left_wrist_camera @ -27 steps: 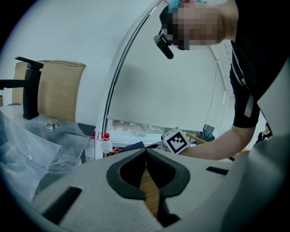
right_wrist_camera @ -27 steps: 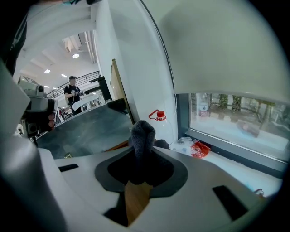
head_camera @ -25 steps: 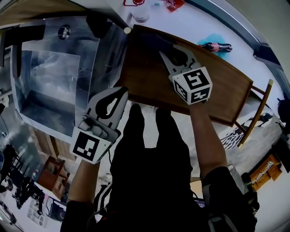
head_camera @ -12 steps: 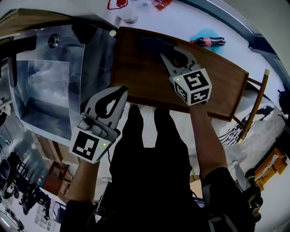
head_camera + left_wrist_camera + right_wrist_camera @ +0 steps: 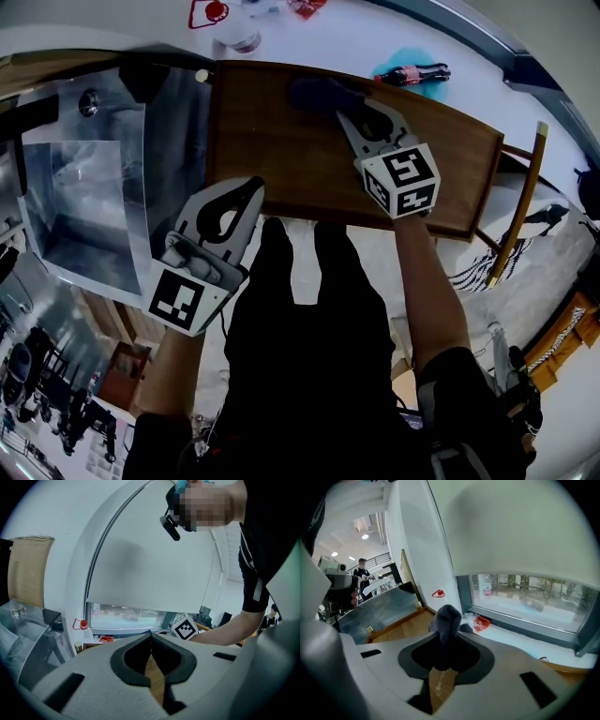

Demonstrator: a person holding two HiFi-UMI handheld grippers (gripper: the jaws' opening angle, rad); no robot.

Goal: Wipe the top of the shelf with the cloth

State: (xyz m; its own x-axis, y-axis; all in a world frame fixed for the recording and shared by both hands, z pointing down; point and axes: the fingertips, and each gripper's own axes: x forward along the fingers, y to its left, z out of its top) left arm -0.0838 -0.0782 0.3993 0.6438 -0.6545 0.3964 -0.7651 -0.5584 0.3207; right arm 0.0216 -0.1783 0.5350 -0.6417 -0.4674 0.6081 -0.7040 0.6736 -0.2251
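Observation:
The brown wooden shelf top point(image 5: 281, 159) fills the middle of the head view. My right gripper point(image 5: 343, 114) reaches over its far part and is shut on a dark grey cloth point(image 5: 317, 94) that lies bunched on the wood. In the right gripper view the cloth point(image 5: 446, 618) sticks up between the jaws, above the shelf point(image 5: 401, 626). My left gripper point(image 5: 253, 187) hovers at the shelf's near edge. It is shut and holds nothing. Its jaws point(image 5: 151, 637) meet, and only wood shows through the gap.
A shiny metal basin point(image 5: 94, 187) adjoins the shelf's left end. A cola bottle point(image 5: 412, 73) lies on a blue patch beyond the far edge. A wooden frame point(image 5: 520, 206) stands off the right end. The person's dark legs point(image 5: 300, 319) stand before the shelf.
The right gripper and cloth now sit farther from the shelf's left end than a second ago. The view has swung, so the basin shows more to the left. The left gripper holds its place.

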